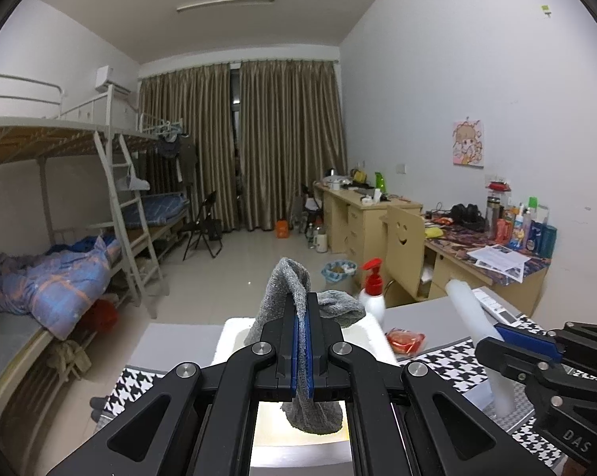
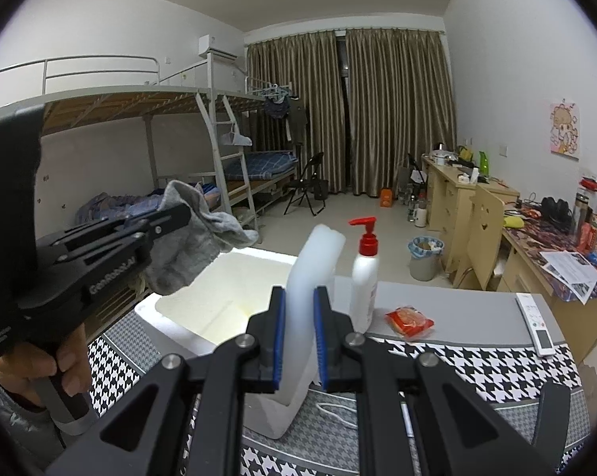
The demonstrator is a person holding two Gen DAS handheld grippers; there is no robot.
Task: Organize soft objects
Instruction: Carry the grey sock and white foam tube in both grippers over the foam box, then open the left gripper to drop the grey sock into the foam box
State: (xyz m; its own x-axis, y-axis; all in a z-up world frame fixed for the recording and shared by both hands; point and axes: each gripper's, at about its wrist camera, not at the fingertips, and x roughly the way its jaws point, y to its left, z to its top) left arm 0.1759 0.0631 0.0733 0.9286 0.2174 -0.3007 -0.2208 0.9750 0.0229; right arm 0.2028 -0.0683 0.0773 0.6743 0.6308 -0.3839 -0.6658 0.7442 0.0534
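Only the right wrist view is showing the person's hand (image 2: 40,361) gripping the left gripper (image 1: 301,341) and the remote (image 2: 536,329) lying on the houndstooth bench (image 2: 477,361). The left fingers are pinching tight on a limp, knitted grey sock (image 1: 294,289) hanging above the white foam box (image 2: 203,301). The right gripper (image 2: 300,341) is clamping a smooth, bent white foam strip (image 2: 318,258), upright beside the pump bottle (image 2: 365,273).

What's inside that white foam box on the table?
The white foam box looks bare inside: pale walls and floor show, lit yellowish. The grey sock hangs above it in the left gripper. The near corner is hidden behind the white foam piece.
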